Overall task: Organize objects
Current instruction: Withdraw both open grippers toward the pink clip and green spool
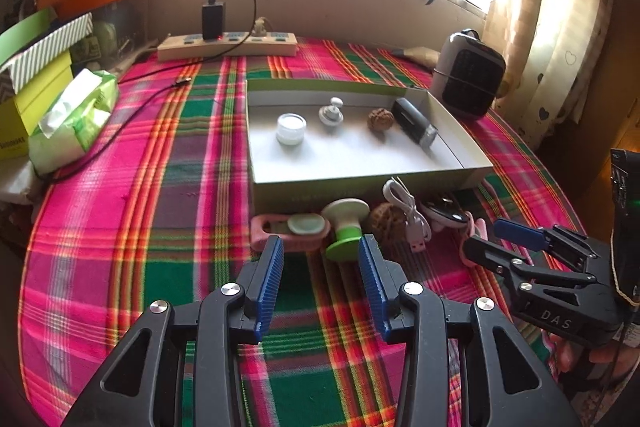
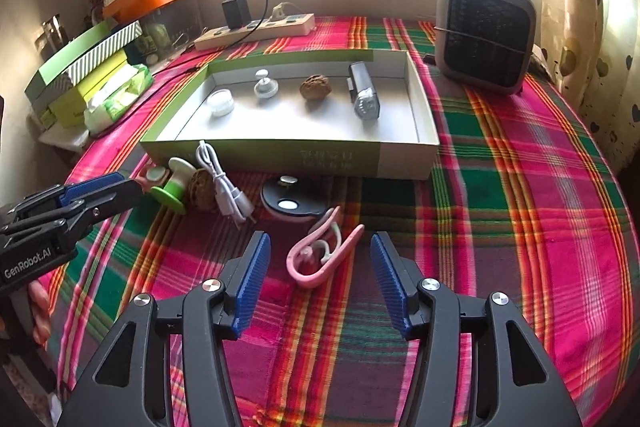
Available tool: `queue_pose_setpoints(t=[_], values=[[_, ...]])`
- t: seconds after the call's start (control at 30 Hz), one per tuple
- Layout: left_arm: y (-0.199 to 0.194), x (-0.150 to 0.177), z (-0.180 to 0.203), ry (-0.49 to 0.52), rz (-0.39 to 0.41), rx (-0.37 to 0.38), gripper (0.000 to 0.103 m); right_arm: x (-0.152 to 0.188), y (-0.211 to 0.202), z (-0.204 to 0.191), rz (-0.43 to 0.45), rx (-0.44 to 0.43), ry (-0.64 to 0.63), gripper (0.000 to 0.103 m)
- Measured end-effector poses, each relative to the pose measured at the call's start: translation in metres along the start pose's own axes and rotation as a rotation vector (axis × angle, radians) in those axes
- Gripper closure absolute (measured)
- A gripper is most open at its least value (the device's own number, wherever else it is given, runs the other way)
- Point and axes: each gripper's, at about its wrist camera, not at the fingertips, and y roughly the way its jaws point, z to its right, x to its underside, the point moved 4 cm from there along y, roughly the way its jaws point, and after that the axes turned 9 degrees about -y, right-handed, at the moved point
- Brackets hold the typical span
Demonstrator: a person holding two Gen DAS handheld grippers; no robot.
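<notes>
A plaid-clothed surface stands below a bright window, with a power strip at its far edge and a heater near the far right corner. A shallow box sits mid-surface holding a small jar, a knob, a walnut and a torch. Loose things line the box's near wall: a pink case, a green spool, a second walnut, a white cable, a black disc and a pink earhook.

The left gripper is released, its jaws apart and holding nothing; the spool lies just ahead of the gap, the case touching it on the left and the walnut close on the right. The right gripper is likewise released, jaws spread to either side of the earhook without touching it; the disc lies just beyond. Boxes and a tissue pack crowd the left edge.
</notes>
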Motion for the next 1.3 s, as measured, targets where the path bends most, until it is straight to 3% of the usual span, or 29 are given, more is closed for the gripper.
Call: queue_pose_setpoints(t=[0.7,1.3], values=[[0.021,0.003,0.017,0.032,-0.048,0.004,0.065,0.007,0.009,0.013,-0.041,0.153,-0.052,0.049],[0.037,-0.001,0.020,0.022,-0.061,-0.025,0.065,0.007,0.009,0.022,-0.044,0.143,-0.021,0.046]])
